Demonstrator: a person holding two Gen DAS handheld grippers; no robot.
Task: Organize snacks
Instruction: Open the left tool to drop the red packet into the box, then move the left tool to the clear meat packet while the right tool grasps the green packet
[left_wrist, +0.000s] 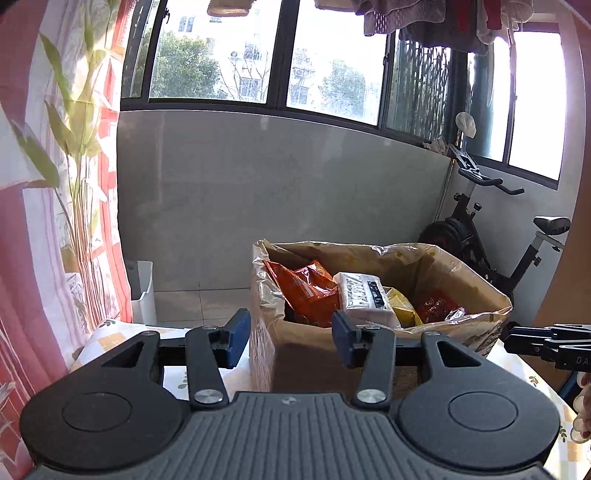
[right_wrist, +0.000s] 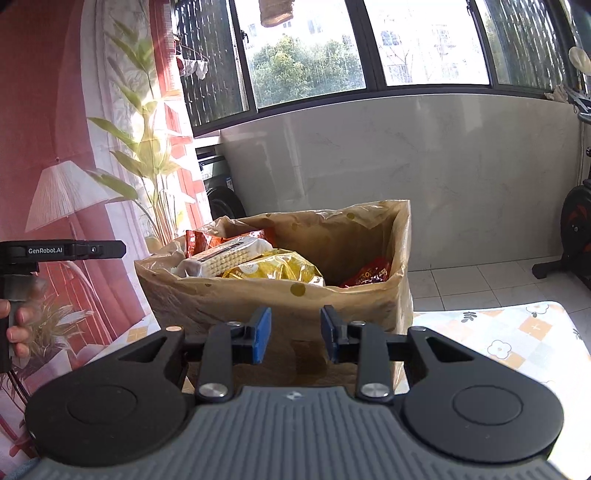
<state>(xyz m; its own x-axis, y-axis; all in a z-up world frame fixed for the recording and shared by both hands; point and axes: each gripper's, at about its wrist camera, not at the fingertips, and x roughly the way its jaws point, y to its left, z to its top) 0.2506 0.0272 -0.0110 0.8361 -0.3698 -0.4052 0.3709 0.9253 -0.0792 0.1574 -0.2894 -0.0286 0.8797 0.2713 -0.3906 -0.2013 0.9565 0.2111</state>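
A cardboard box (left_wrist: 369, 254) lined with brown plastic stands on the table and holds snack packs. In it are orange packs (left_wrist: 306, 288), a white pack (left_wrist: 364, 297), a yellow pack (left_wrist: 400, 306) and a red pack (left_wrist: 437, 304). My left gripper (left_wrist: 290, 338) is open in front of the box's near left corner, with nothing between its blue pads. The right wrist view shows the same box (right_wrist: 229, 295) with the white pack (right_wrist: 225, 258), yellow pack (right_wrist: 273, 271) and red pack (right_wrist: 369, 275). My right gripper (right_wrist: 295, 336) faces its front wall, jaws a little apart and empty.
The table has a floral checked cloth (right_wrist: 517, 332). A printed red curtain (right_wrist: 55, 147) hangs at the left. A white bin (left_wrist: 142, 291) stands on the tiled floor, and an exercise bike (left_wrist: 517, 251) is at the right. A hand (right_wrist: 14, 325) holds the left gripper's handle.
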